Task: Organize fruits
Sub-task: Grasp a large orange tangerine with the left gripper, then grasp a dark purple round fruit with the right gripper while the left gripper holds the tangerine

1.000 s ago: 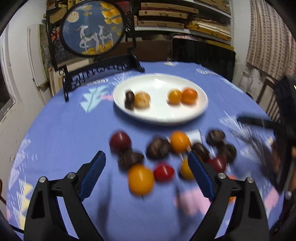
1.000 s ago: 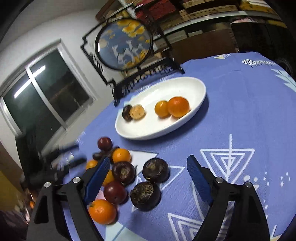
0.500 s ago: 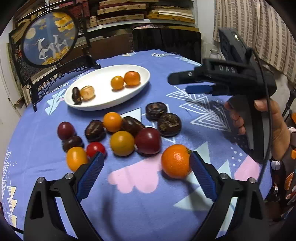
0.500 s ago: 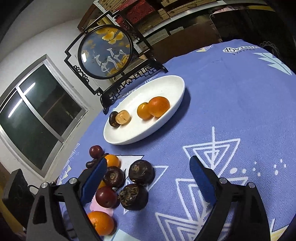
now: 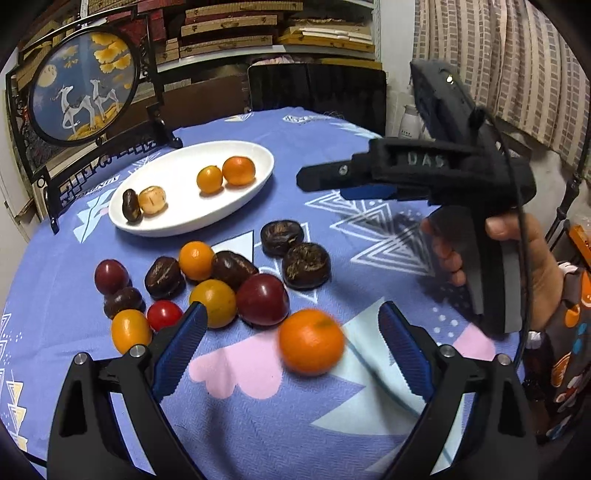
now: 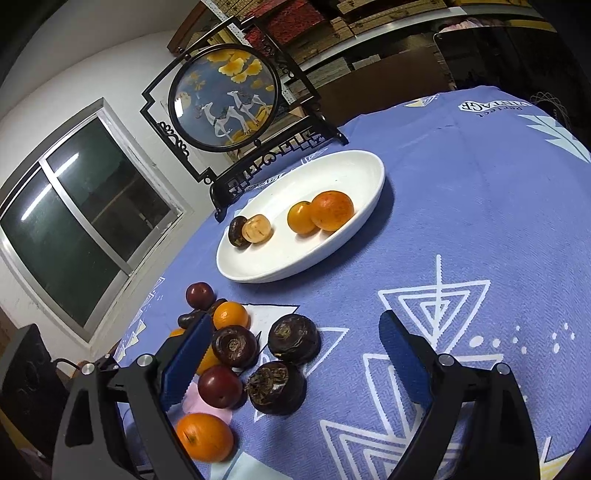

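— Four fruits are counted on the white plate point(image 5: 229, 206); what has changed?
— The left gripper point(image 5: 291, 339) has been swung round — its jaws gape wide, framing the orange point(image 5: 311, 341) nearest it, well short of the plate. The right gripper point(image 6: 291, 350) is likewise held wide, empty.

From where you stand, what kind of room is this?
Probably a lived-in home room, perhaps a dining area or study: a round table in a blue patterned tablecloth, a black-framed round deer screen, and shelves stacked with flat wooden boxes.
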`<state>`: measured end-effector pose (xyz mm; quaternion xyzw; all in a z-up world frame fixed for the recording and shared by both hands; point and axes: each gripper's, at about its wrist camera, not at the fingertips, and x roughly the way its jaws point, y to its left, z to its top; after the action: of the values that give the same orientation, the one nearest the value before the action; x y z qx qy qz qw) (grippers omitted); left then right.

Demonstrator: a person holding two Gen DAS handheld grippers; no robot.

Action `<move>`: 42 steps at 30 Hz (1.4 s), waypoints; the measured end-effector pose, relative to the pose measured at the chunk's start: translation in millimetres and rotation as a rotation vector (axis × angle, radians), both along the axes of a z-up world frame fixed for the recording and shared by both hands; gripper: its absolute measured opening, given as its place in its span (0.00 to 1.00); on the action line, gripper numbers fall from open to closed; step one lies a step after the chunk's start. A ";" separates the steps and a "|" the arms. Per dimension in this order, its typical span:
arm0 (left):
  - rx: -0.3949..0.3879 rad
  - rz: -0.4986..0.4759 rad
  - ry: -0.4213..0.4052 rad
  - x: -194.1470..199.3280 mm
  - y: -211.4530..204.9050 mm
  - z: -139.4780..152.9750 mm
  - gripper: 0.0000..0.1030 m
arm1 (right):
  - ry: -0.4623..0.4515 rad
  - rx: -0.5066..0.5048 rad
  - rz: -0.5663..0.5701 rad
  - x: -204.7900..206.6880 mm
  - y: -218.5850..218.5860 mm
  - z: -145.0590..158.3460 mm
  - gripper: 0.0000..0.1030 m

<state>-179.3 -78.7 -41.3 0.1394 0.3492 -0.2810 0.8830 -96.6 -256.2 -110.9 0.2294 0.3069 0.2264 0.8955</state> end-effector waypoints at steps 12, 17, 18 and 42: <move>0.064 0.048 0.097 20.4 -0.5 -25.9 0.83 | -0.016 -0.015 0.025 -2.5 4.7 2.3 0.89; 0.020 0.021 0.188 29.5 1.3 -34.0 0.43 | -0.020 -0.039 0.050 -8.6 10.2 8.1 0.89; 0.019 0.027 0.181 28.3 3.2 -33.1 0.43 | -0.011 -0.091 0.067 -12.5 15.5 10.9 0.89; 0.006 0.183 0.076 41.8 74.6 -2.8 0.42 | -0.004 -0.660 0.294 -39.2 83.6 17.0 0.44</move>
<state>-137.5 -4.1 -44.1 0.0989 0.3948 -0.2034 0.8905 -135.8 -172.6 -93.9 -0.1193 0.3916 0.2420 0.8797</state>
